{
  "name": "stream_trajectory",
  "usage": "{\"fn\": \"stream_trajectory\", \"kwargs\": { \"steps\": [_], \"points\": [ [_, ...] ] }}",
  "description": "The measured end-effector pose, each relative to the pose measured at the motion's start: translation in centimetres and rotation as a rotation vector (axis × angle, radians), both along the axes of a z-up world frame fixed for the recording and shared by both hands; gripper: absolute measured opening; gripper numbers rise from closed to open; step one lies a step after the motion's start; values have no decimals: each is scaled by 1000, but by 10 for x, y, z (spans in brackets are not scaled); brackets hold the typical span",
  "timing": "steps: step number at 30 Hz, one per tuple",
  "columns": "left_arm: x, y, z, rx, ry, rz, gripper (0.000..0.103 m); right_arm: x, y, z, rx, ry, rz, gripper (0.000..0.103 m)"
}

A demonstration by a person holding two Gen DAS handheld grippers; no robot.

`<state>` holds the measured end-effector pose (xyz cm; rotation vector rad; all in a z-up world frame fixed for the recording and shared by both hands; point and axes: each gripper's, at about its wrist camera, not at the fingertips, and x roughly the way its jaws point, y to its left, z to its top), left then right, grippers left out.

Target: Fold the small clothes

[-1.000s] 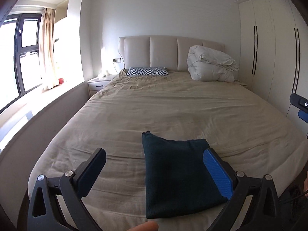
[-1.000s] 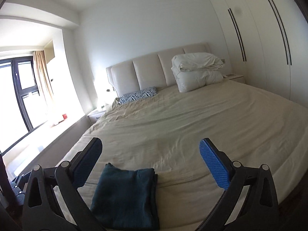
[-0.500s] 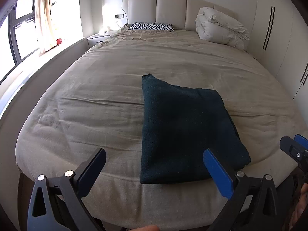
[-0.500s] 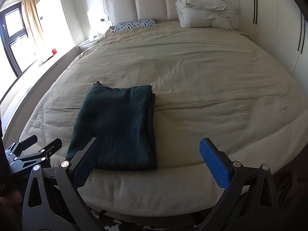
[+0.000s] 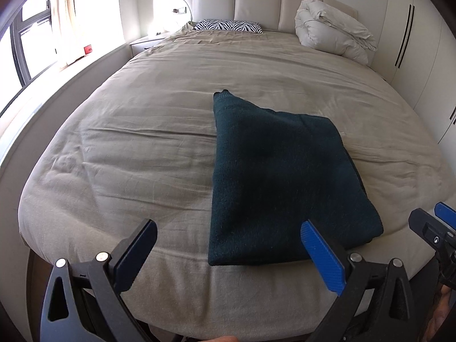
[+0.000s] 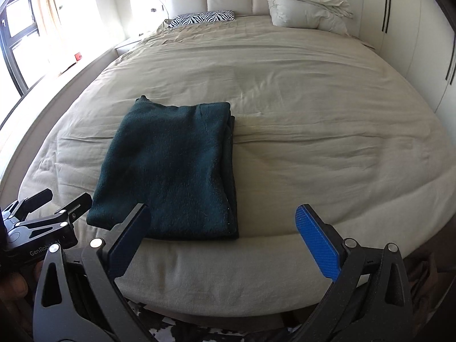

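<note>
a: sweater (image 5: pixel 273 176) first. dark teal knit, folded into a neat rectangle, lying flat on the beige bed cover (image 5: pixel 142 148) near the foot edge of the bed. one small corner pokes up at the far left end.

b: and the tools?

a: left tool (image 5: pixel 228 253) is wide open, nothing between its fingers. it hangs off the foot of the bed, its blue pad in front of the sweater's near right corner in its own view, but i can't tell that it touches. right tool (image 6: pixel 225 236) is just as wide open and empty, held near the foot edge too, to the right of the sweater.

b: so which step is this?

a: my guess is the fold is finished, or one fold short. the right side shows stacked layers at the edge, so it's been doubled over at least once.

b: next move?

a: if another fold is wanted, each tool needs to pinch a near corner through all layers and carry it toward the far edge, keeping the stack square. otherwise smooth that stray corner and leave it. the knit looks thick and soft, so a shallow pinch may catch only the top layer.
</note>
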<state>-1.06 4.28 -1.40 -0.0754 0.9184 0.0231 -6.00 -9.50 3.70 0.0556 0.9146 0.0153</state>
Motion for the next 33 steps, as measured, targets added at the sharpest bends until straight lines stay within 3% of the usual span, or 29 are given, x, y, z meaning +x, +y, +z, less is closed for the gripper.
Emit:
{"fn": "stream_trajectory", "kwargs": {
  "steps": [33],
  "points": [
    [1, 0, -7, 19, 17, 5, 103, 5, 2, -11, -10, 28, -9, 103]
  ]
}}
